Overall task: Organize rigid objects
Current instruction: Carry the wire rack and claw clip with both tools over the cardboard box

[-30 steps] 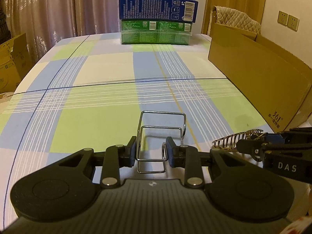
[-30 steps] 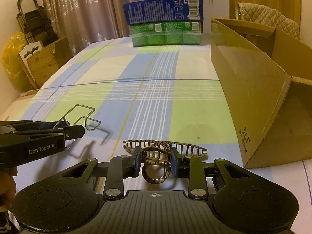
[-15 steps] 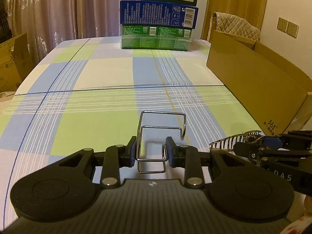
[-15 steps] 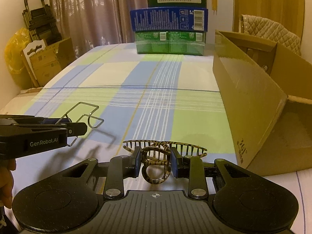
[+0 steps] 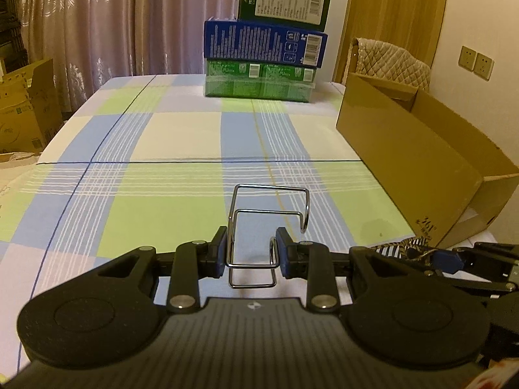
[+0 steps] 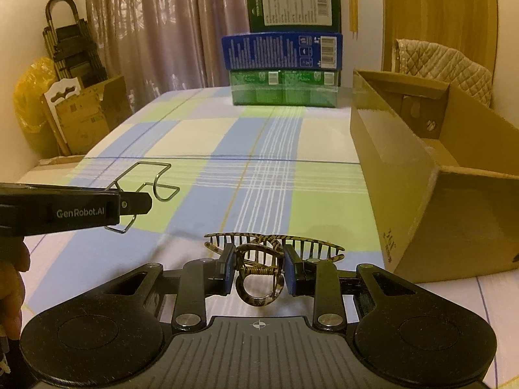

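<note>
My left gripper (image 5: 252, 256) is shut on a bent silver wire rack (image 5: 269, 217) and holds it above the checked tablecloth; it also shows in the right wrist view (image 6: 146, 181), sticking out past the left gripper (image 6: 136, 202). My right gripper (image 6: 258, 274) is shut on a tortoiseshell hair claw clip (image 6: 262, 259), lifted off the cloth. In the left wrist view the clip (image 5: 399, 248) and the right gripper (image 5: 454, 261) sit at the lower right. An open cardboard box (image 6: 421, 175) stands to the right of both grippers.
A stack of green and blue boxes (image 6: 285, 61) stands at the far end of the table (image 6: 194, 136). Cardboard cartons (image 6: 84, 116) and a folded trolley (image 6: 65, 48) stand off the table's left side. A quilted chair back (image 6: 444, 61) is behind the open box.
Both grippers have risen with their objects, so the far boxes and the inside of the cardboard box show more. The grips are unchanged.
</note>
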Demonstrator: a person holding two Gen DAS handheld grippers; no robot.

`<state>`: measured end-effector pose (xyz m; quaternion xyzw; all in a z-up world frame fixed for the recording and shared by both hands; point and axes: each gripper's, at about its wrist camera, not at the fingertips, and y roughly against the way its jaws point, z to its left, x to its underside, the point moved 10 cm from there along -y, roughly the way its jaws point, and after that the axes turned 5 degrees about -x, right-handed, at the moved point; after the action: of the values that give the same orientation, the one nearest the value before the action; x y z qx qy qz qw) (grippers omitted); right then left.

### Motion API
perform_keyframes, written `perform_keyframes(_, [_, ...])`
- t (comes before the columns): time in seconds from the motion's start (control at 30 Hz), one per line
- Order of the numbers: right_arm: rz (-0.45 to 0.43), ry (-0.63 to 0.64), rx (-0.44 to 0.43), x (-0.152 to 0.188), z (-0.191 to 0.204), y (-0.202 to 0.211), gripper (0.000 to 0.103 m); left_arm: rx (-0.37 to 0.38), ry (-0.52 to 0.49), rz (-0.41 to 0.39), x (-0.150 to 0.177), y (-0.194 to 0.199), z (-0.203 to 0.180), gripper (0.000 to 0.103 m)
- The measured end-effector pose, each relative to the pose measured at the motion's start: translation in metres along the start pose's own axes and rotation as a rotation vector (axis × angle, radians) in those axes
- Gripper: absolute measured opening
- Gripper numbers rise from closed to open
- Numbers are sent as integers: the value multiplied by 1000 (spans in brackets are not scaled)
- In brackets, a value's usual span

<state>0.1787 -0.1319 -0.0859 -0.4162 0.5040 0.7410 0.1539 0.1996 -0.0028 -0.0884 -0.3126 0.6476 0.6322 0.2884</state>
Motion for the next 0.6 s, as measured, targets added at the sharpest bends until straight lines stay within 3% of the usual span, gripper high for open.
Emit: perform_keyframes(0.6, [-75, -4, 25, 1, 1, 62, 27, 41, 3, -22, 0, 47, -25, 26])
